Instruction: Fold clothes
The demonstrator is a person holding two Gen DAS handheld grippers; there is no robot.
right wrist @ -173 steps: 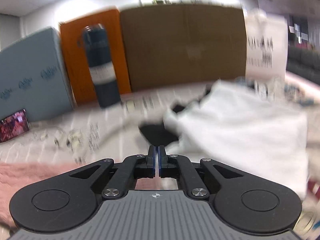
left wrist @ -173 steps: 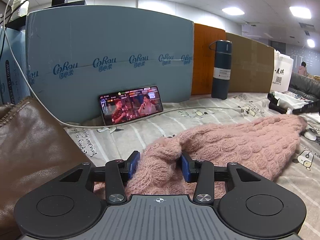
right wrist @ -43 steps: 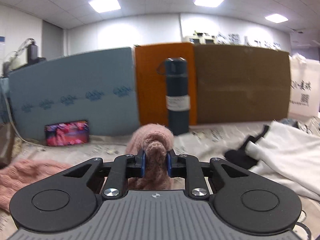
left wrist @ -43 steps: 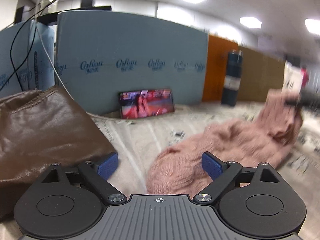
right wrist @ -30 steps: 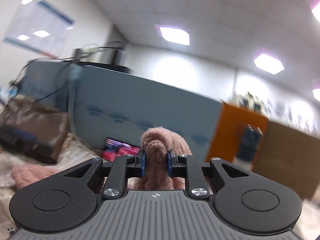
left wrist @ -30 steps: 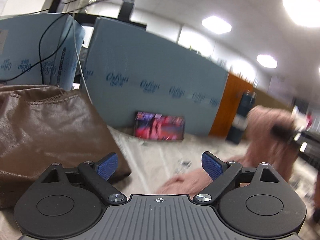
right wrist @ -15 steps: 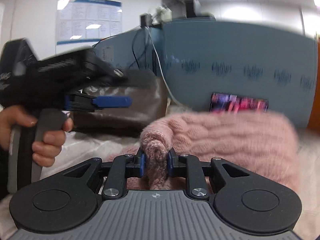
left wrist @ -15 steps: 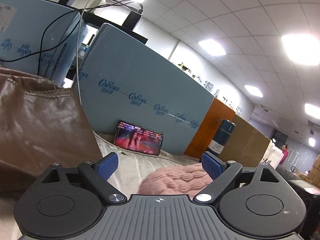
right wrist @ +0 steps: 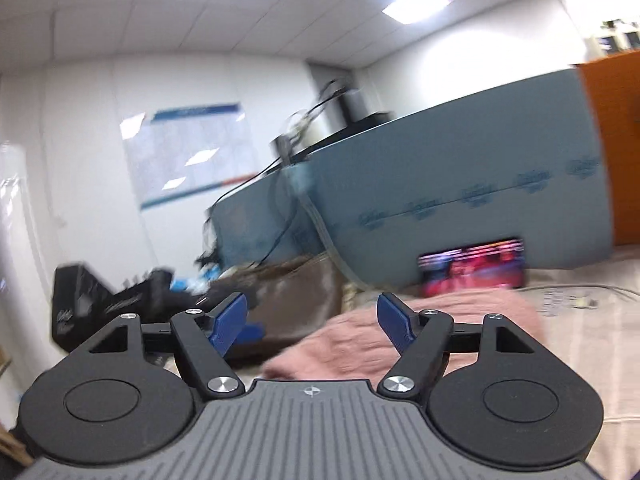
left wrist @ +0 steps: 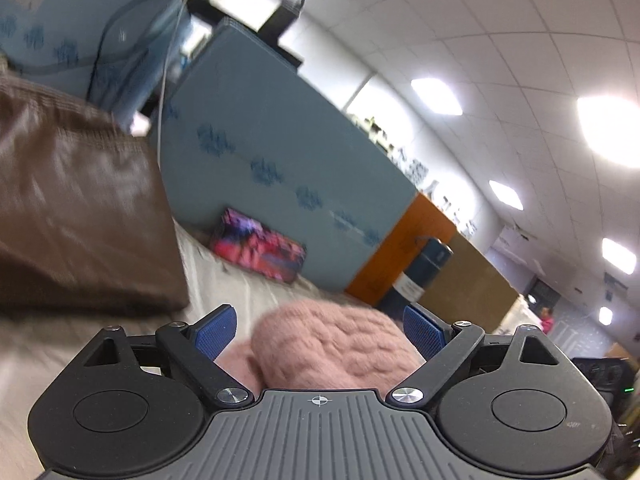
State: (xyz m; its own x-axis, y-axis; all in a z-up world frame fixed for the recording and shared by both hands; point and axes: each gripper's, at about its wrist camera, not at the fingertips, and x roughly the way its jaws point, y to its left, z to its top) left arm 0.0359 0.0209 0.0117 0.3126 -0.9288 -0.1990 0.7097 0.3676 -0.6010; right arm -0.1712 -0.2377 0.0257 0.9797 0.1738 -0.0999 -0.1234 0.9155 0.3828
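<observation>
Phone screen (right wrist: 472, 270) and panel lettering (left wrist: 264, 172) — blurred, unreadable

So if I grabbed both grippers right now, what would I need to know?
Left gripper: open, holding nothing, hanging over the pink sweater.
Right gripper: fingers opening, nothing between them; the sweater lies just beyond, free.
Sweater sits bunched on the printed sheet, beside the brown leather bag, in front of the phone.
Done: one part folded over. Left: tidy and finish the fold.
</observation>
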